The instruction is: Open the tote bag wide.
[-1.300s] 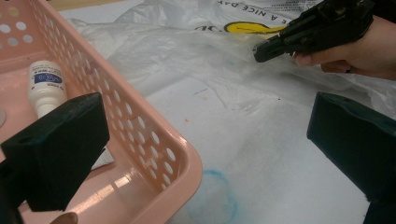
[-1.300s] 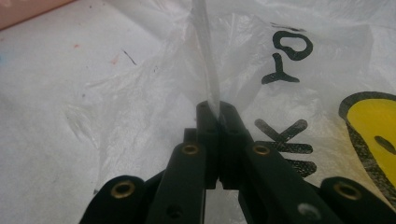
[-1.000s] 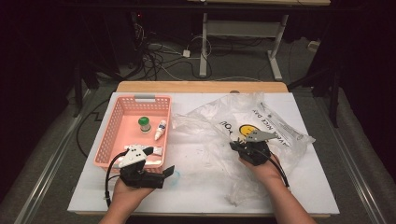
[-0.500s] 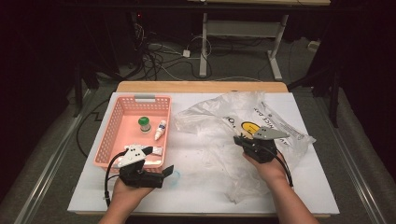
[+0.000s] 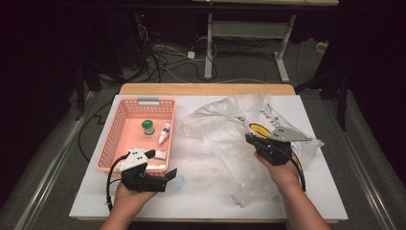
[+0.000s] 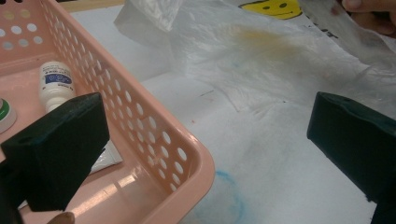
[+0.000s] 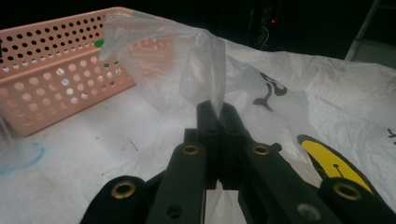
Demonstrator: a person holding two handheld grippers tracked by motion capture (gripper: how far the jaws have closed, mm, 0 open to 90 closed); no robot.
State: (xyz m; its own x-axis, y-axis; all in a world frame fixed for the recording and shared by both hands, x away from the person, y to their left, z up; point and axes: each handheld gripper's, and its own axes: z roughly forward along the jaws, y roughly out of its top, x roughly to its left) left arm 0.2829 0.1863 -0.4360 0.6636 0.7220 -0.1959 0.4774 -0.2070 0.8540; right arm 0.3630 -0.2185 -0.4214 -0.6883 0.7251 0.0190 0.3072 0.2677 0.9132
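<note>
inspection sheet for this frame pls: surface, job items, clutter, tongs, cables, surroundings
Surface: white table top, faint blue ring mark near the basket corner.
Job's things: clear plastic bag with yellow smiley print, crumpled, a fold pinched and raised.
Clutter: pink perforated basket holding a green-capped jar, a small white bottle and a flat silvery packet.
Tongs: left tongs open, at the basket's near corner, holding nothing; right tongs shut on the bag film.
Cables: black cable loops from the left tongs; tangle of cables on the floor beyond.
Surroundings: dark room, metal desk frame behind.
</note>
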